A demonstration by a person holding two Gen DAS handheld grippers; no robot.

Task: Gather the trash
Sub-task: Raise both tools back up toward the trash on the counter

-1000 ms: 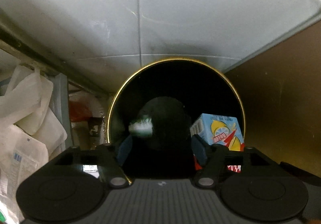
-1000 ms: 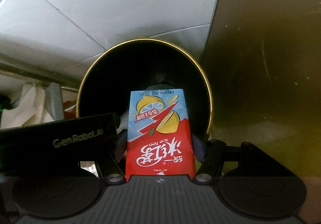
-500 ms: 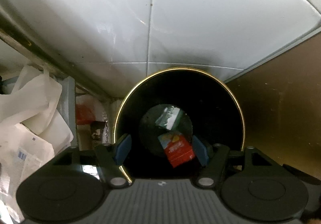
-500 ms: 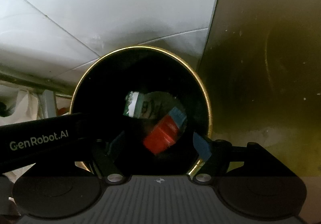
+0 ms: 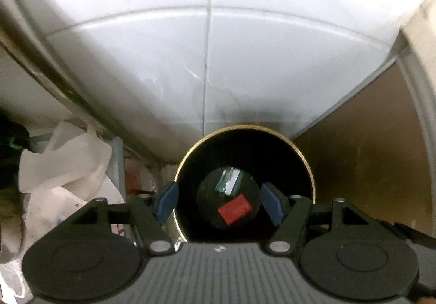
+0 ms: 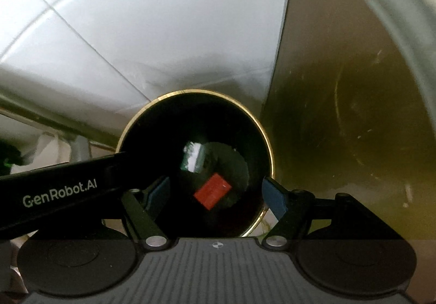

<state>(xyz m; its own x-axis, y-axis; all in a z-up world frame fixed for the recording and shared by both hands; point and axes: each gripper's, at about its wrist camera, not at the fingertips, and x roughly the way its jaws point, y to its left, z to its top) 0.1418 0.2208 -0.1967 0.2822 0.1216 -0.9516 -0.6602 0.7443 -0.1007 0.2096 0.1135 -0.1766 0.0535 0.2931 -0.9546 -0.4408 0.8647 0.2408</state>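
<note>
White tiles [image 5: 152, 64] behind black bin [image 5: 272, 146]

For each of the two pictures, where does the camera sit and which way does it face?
Left wrist: sits on the left tongs, faces steeply down into the black bin; own open fingers show.
Right wrist: sits on the right tongs, faces down into the same bin; own open fingers and the left tongs' body show.
Shared: the bin, the red carton and the green-white wrapper at its bottom.

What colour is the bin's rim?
Gold, on a black bin; clearest in the right wrist view.
</note>
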